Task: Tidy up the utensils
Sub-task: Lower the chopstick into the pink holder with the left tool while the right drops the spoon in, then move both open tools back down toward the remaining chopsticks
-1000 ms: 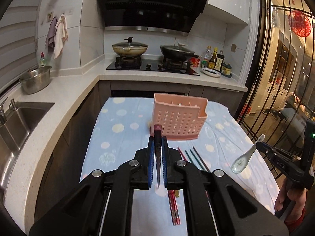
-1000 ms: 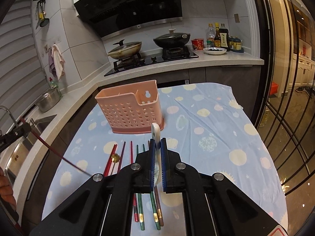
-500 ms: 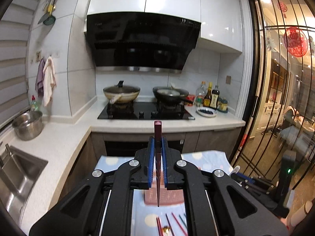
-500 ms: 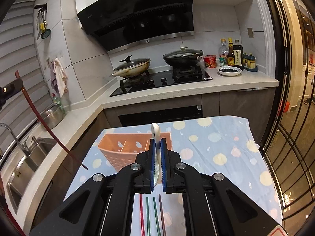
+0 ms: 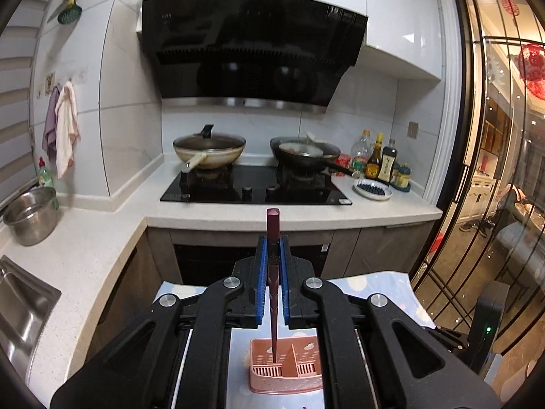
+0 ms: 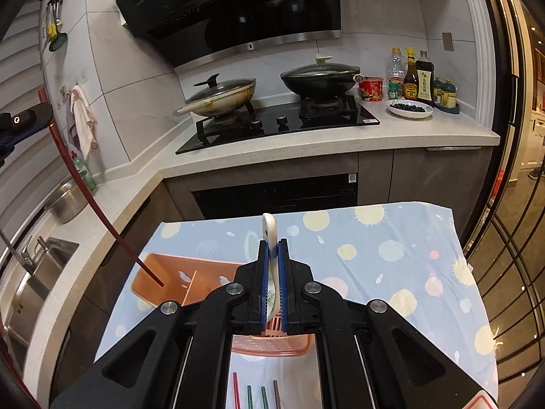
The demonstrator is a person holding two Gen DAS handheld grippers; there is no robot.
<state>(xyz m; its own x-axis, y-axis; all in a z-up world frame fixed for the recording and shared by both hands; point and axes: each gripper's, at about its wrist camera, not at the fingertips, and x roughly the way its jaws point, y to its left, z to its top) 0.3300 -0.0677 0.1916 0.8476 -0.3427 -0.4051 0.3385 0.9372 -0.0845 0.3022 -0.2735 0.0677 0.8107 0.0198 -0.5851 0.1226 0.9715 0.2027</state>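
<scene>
My left gripper (image 5: 272, 248) is shut on a dark red chopstick (image 5: 273, 272) held upright, its tip just over the left compartment of the pink perforated utensil holder (image 5: 289, 375). In the right wrist view the same chopstick (image 6: 85, 191) slants down to the holder (image 6: 163, 272). My right gripper (image 6: 271, 252) is shut on a white ceramic spoon (image 6: 269, 228), handle up, above the holder's right part. Red and green chopsticks (image 6: 255, 395) lie on the cloth in front of the holder.
The table carries a blue dotted cloth (image 6: 391, 255). Behind it are the counter and hob with two pans (image 5: 209, 150) (image 5: 306, 153), sauce bottles (image 6: 408, 75), a plate (image 6: 410, 108), a steel bowl (image 5: 30, 214) and a sink (image 5: 20, 306). A glass door (image 5: 494, 170) is at right.
Both grippers have risen and tilted so the utensils stand upright over the holder. The chopstick's tip has come down to the holder's left compartment. The spoon has moved over the holder.
</scene>
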